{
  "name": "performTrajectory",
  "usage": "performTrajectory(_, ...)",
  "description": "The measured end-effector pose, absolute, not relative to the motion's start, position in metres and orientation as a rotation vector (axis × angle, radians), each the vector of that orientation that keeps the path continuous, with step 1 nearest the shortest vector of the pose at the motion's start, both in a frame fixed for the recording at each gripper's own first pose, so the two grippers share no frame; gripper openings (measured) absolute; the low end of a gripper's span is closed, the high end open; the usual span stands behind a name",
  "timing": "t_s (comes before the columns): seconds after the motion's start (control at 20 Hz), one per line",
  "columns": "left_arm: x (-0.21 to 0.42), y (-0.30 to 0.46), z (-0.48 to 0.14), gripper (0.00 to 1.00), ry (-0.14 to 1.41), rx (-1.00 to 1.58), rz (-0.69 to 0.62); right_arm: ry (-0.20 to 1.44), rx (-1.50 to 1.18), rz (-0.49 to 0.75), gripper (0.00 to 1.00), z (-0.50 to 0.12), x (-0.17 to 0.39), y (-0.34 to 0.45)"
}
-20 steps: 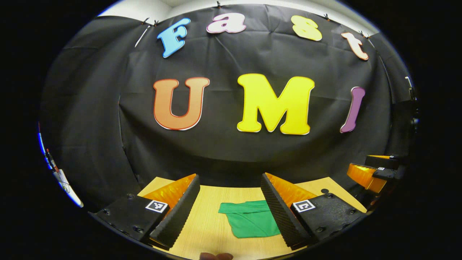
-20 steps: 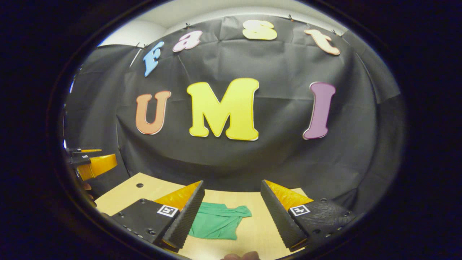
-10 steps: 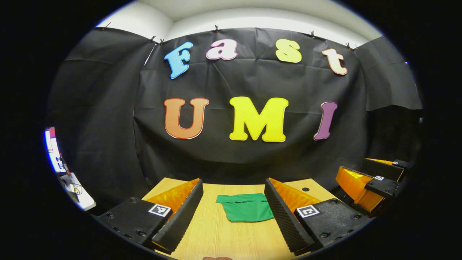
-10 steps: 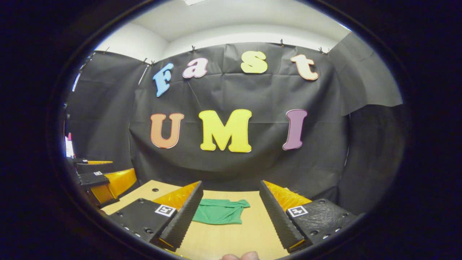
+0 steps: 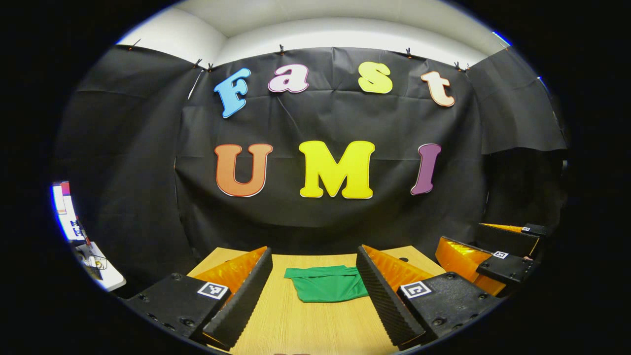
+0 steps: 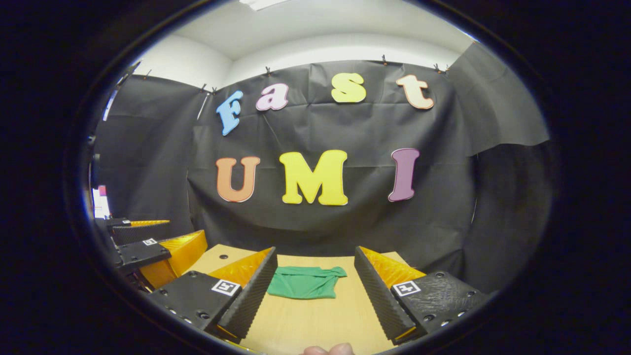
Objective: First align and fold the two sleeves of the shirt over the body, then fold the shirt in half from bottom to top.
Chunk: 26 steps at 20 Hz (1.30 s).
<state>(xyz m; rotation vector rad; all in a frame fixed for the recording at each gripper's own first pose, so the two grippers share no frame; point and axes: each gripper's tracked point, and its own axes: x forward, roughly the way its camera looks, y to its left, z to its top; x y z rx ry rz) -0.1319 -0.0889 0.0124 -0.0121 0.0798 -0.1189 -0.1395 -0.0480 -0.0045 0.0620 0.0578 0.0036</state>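
Observation:
A green shirt (image 5: 325,290) lies folded into a small flat bundle on the wooden table (image 5: 296,325), toward its far edge. In the left gripper view my left gripper (image 5: 313,264) hangs open above the table's near part, short of the shirt and holding nothing. My right gripper (image 5: 488,251) shows farther off at the right. In the right gripper view the shirt (image 6: 304,283) lies ahead between the fingers of my right gripper (image 6: 315,261), which is open and apart from the cloth. At the left edge is my left gripper (image 6: 157,246).
The black cloth wall stands close behind the table's far edge. A small round hole (image 5: 403,259) marks the tabletop near its back right corner. A white object (image 5: 93,261) sits off the table at the far left. A person's fingertips (image 6: 328,350) show at the bottom.
Both grippers have drawn back from the shirt and risen, so it looks smaller and farther off. They have stayed open. The shirt has not moved.

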Motion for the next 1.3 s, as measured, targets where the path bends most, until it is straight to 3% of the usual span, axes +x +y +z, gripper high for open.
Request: performTrajectory(1.3, -0.107, -0.088, 0.016, 1.00, 0.061, -0.027, -0.090, 0.034, 0.086, 0.056, 0.96, 0.005, -0.105, -0.055)
